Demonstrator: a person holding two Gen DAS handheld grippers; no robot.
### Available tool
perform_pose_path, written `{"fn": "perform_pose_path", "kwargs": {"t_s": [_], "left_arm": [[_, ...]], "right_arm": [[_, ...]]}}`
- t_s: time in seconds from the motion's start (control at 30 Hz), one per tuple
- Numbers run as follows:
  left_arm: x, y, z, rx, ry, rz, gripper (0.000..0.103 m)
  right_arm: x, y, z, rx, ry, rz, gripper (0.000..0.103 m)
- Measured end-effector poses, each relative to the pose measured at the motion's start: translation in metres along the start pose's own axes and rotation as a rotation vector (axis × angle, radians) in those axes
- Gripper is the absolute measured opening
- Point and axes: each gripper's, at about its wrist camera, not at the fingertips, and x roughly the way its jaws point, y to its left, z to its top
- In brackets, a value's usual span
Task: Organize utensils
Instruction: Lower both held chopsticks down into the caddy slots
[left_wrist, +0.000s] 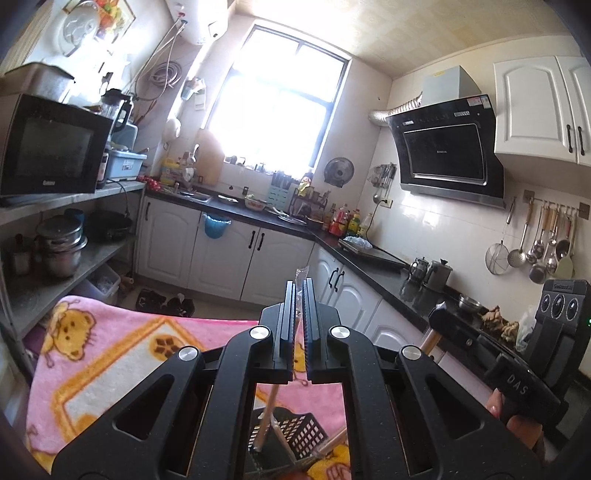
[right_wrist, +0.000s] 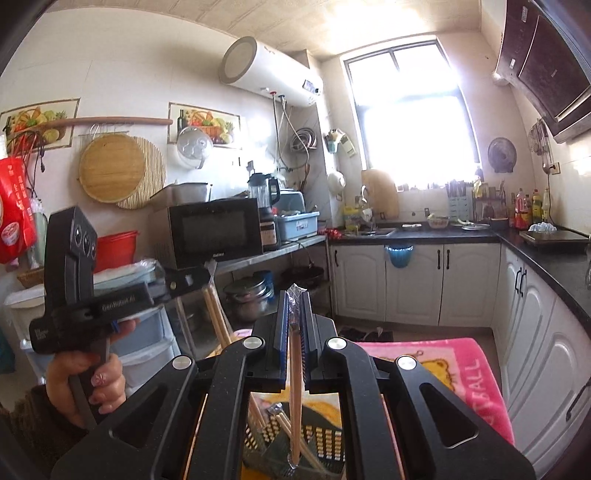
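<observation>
Each claw, left and right, is clamped on wrapped chopsticks, held upright over the basket, seemingly for dropping in.

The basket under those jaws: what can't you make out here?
- Black basket: left wrist view, mostly hidden by the left gripper's body.
- Wrapped chopsticks: right wrist view, upper part hidden between the right gripper's jaws.
- Window: the outside is glared out in both views.
</observation>
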Motion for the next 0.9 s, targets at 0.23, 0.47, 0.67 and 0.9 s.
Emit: {"fn": "perform_pose_path", "kwargs": {"t_s": [0.23,0.47,0.67,0.9], "left_arm": [[0.013,0.01,-0.01,-0.023,0.023,-0.001,0.002],[0.023,0.016,-0.022,-0.032,0.053,0.004,0.002],[0.029,0.015,-0.029,-0.045,0.066,-0.015,0.002],[0.037,0.018,-0.042,-0.056,0.09,-0.021,0.002]], "right_arm": [[0.019,-0.01,-0.005,-0.013,0.007,-0.044,0.006],[0.035,-0.013,-0.02,-0.03,0.033,-0.069,0.006],[0.047,-0.018,-0.036,-0.023,0.063,-0.085,0.006],[0.055,-0.02,-0.051,-0.012,0.094,-0.093,0.006]]}}
